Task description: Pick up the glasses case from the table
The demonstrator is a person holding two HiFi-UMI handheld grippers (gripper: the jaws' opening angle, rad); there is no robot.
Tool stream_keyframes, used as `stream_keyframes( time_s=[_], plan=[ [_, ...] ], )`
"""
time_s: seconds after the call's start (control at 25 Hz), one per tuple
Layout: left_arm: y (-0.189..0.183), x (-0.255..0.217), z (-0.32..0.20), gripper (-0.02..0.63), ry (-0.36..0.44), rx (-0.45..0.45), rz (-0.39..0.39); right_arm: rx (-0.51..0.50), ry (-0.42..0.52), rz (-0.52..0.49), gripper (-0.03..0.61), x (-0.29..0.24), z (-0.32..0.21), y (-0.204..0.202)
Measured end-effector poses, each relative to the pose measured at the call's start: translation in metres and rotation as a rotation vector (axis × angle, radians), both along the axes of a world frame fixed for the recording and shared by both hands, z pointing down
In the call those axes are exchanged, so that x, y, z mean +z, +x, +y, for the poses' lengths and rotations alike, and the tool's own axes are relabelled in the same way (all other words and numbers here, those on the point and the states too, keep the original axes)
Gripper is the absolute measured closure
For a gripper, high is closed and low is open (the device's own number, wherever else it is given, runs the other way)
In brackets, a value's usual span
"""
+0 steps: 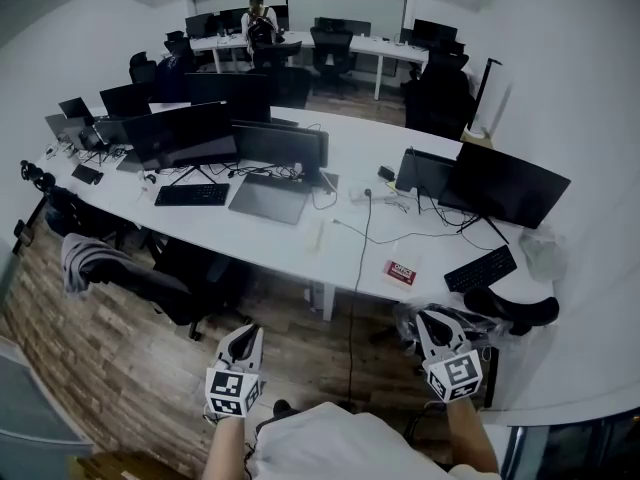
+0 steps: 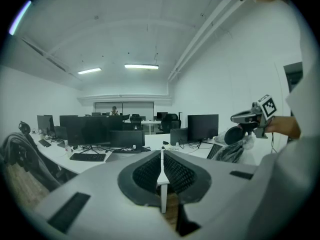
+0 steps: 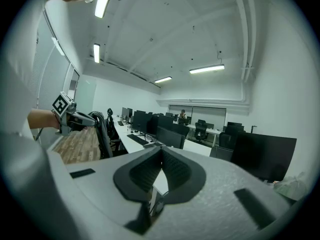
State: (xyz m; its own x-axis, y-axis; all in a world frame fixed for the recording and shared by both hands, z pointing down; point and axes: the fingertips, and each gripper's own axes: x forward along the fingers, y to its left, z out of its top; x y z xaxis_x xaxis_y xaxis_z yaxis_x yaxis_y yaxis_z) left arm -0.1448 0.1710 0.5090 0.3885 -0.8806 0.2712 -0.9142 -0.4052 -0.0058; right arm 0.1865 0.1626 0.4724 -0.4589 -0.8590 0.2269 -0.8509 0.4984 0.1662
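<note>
Smooth matt white top on the table [image 1: 350, 148], brown wood-grain planks on the floor [image 1: 120, 358], grainy matt grey plastic on the right gripper [image 3: 161, 151], ribbed black pads [image 3: 179, 173] inside it

The left gripper [image 1: 246, 334] and the right gripper [image 1: 430, 320] are held out on bare forearms, well apart, pointing far and slightly down, jaws together on nothing.

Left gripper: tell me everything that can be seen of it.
The left gripper has a white, matte body, black ribbed pads and a cube with square markers at the back. Its jaws are shut, nothing between them. A hand holds it roughly level over the wood floor, short of the table, pointing toward it.
</note>
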Motion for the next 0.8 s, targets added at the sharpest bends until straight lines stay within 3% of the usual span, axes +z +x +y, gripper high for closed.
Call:
stream_keyframes(
  time_s=[0.44,0.8],
  plan=[
    [0.047,0.007,0.008,0.601,-0.002,-0.039,-0.003,-0.081,-0.023,-0.002,0.581,0.015,-0.008,0.031],
    [0.06,0.006,-0.011,0.601,-0.003,-0.036,-0.003,-0.07,-0.053,-0.023,0.581,0.026,-0.029,0.043]
  ],
)
